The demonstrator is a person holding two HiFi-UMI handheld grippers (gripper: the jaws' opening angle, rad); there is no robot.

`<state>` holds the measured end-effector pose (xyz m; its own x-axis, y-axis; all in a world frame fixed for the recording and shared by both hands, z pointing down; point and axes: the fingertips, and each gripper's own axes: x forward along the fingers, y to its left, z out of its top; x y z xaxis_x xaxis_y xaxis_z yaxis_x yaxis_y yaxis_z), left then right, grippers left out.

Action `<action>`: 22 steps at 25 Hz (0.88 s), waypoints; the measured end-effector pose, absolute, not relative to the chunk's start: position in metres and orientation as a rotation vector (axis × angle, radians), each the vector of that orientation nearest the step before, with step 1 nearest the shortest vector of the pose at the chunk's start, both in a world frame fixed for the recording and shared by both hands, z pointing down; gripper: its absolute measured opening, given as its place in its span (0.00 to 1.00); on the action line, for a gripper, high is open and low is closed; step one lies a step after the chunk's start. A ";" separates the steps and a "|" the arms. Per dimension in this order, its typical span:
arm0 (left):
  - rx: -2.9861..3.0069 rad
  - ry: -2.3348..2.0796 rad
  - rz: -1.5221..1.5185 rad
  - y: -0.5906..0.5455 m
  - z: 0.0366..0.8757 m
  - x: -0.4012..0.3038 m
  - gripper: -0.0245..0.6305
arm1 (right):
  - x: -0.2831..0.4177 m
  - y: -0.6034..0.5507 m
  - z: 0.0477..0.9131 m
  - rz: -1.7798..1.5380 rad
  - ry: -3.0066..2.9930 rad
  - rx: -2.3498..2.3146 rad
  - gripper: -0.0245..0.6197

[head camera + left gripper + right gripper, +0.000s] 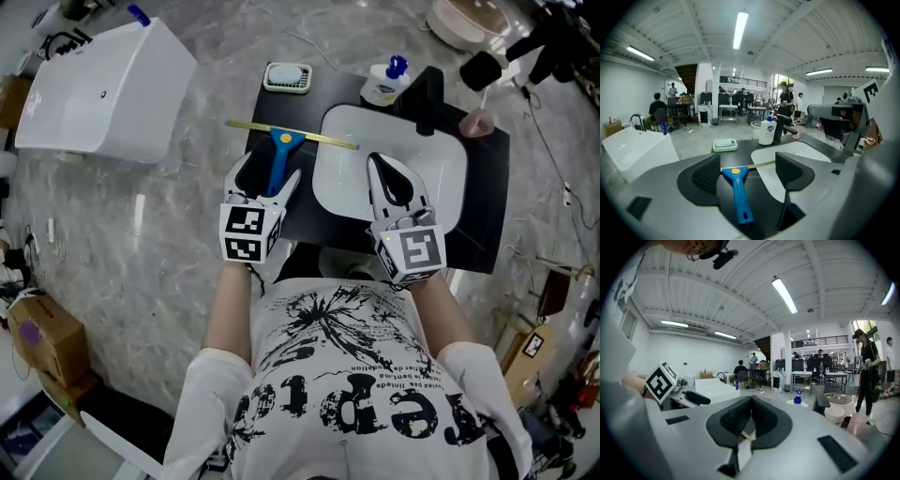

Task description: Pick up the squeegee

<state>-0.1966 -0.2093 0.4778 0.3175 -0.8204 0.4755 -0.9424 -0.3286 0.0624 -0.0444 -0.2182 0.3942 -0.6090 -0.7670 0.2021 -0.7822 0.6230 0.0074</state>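
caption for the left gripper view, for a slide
Left gripper, jaws open, lined up on the blue squeegee lying on the black counter beside the white sink.

Counted on the one black counter (487, 187): one squeegee (278, 155), one white basin (328, 178), one black faucet (424, 98), one pump bottle (384, 82) at 1 o'clock and one soap dish (287, 77) at 12 o'clock. Grippers number two: left gripper (272, 173), right gripper (378, 161). One white tub (103, 89) stands at 10 o'clock.

Black counter (333, 89) with sink (441, 159), squeegee (281, 145), soap dish (287, 77), soap bottle (382, 84).
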 end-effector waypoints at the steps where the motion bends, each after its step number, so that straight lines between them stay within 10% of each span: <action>1: 2.250 -1.546 0.548 -0.217 0.492 -0.198 0.58 | -0.046 -0.224 0.400 0.132 -2.641 1.303 0.06; 22: 1.917 -1.336 0.918 -0.273 0.650 -0.211 0.53 | -0.035 -0.270 0.486 0.300 -2.421 1.456 0.06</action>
